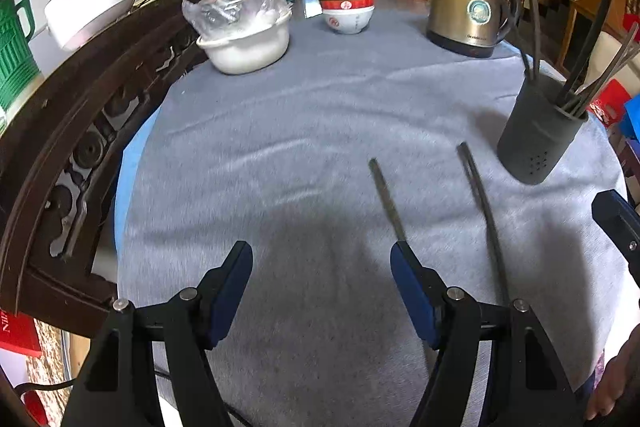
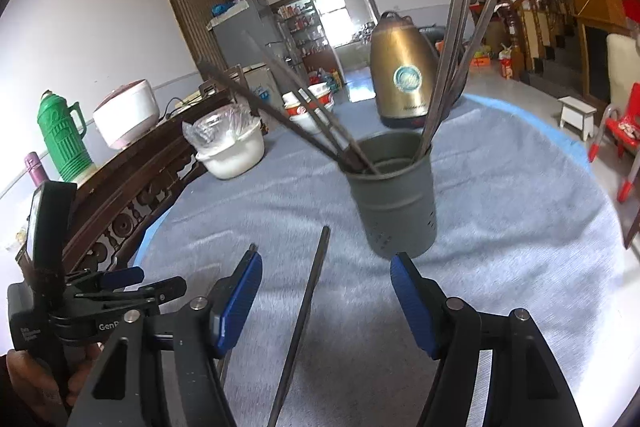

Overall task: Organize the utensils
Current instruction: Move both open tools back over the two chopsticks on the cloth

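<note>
Fingers of both grippers stood spread, empty; one chopstick (image 2: pixel 306 315) lay between the right gripper (image 2: pixel 326 301) fingers, holder (image 2: pixel 394 203) ahead; left gripper (image 1: pixel 322 293) over bare bench (image 1: pixel 280 167).

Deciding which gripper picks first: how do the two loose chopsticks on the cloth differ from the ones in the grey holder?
The loose chopsticks lie flat on the grey cloth, a gap between them; the chopsticks in the holder stand tilted, fanned against the rim. The loose ones lie near the open left gripper and right gripper; the holder stands further back. All look alike: dark, thin.
</note>
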`<state>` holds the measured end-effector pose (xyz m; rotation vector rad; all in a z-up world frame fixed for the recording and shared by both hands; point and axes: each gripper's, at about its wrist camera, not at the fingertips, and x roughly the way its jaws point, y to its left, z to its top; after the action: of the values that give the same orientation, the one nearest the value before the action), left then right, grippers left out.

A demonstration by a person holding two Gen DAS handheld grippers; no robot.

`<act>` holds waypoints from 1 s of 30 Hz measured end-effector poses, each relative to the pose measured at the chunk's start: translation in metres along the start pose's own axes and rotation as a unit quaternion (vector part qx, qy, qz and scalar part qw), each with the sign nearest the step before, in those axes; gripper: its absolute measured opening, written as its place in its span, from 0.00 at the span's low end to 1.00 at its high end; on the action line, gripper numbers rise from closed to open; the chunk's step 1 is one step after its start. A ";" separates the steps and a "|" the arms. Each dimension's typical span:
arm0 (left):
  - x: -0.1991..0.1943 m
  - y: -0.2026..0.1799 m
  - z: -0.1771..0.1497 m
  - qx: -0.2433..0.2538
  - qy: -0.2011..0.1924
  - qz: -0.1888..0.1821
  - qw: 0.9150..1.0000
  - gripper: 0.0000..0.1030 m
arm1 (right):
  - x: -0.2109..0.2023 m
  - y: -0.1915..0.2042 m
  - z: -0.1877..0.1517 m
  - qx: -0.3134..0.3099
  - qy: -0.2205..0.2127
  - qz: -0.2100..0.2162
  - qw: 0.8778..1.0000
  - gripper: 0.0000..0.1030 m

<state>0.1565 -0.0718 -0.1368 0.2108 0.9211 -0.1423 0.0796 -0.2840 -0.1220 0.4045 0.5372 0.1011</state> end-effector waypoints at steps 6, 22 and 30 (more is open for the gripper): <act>-0.004 0.003 -0.012 -0.010 -0.029 -0.006 1.000 0.70 | 0.021 -0.015 -0.014 0.018 -0.001 0.033 0.999 0.68; 0.002 -0.012 -0.020 -0.027 -0.043 0.022 0.998 0.70 | 0.022 -0.023 -0.025 0.008 -0.030 0.033 0.999 0.68; 0.008 0.000 -0.019 -0.053 -0.033 0.034 0.997 0.70 | 0.022 -0.030 -0.025 0.024 -0.027 0.019 0.999 0.68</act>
<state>0.1471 -0.0673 -0.1542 0.1379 0.8521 -0.0376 0.0857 -0.2983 -0.1638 0.4622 0.4785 0.1140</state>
